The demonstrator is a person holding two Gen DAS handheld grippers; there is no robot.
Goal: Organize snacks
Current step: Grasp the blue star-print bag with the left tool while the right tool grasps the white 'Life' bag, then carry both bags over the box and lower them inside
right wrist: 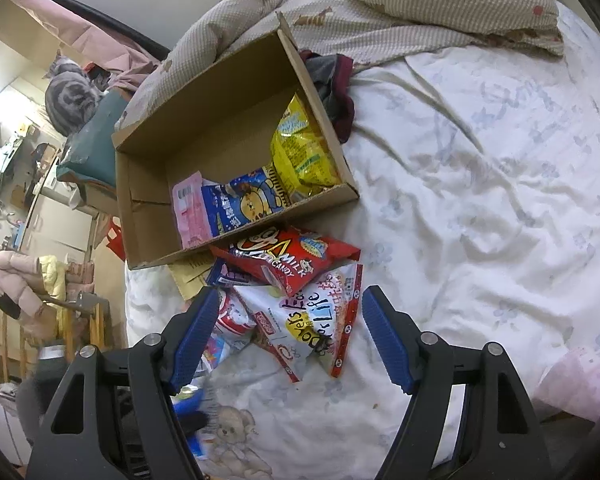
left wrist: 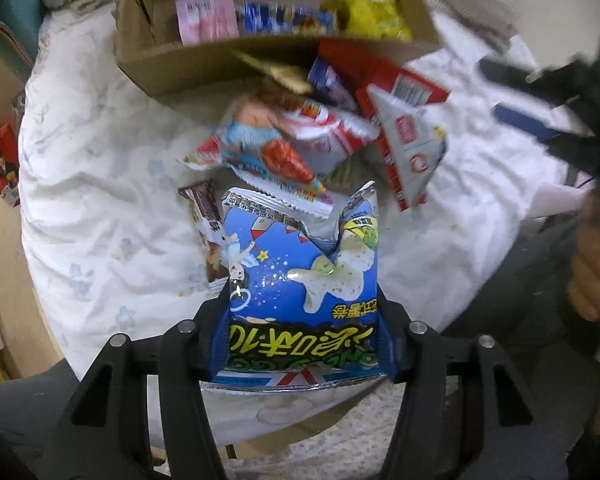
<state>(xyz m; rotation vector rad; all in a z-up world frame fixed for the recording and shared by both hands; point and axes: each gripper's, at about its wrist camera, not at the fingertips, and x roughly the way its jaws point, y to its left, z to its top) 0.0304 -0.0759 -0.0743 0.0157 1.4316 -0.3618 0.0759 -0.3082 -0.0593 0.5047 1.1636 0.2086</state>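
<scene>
My left gripper is shut on a blue snack bag with yellow lettering, held above the bed near a pile of loose snacks. A cardboard box lies beyond the pile; it holds a pink pack, a blue pack and a yellow bag. In the right wrist view my right gripper is open and empty, above a white and red bag and a red candy bag. The box lies just behind them, with the yellow bag inside.
The snacks lie on a white flowered bedsheet. A beige quilt and dark clothing lie behind the box. A brown wrapped bar lies left of the held bag. The bed's left edge drops to a cluttered room.
</scene>
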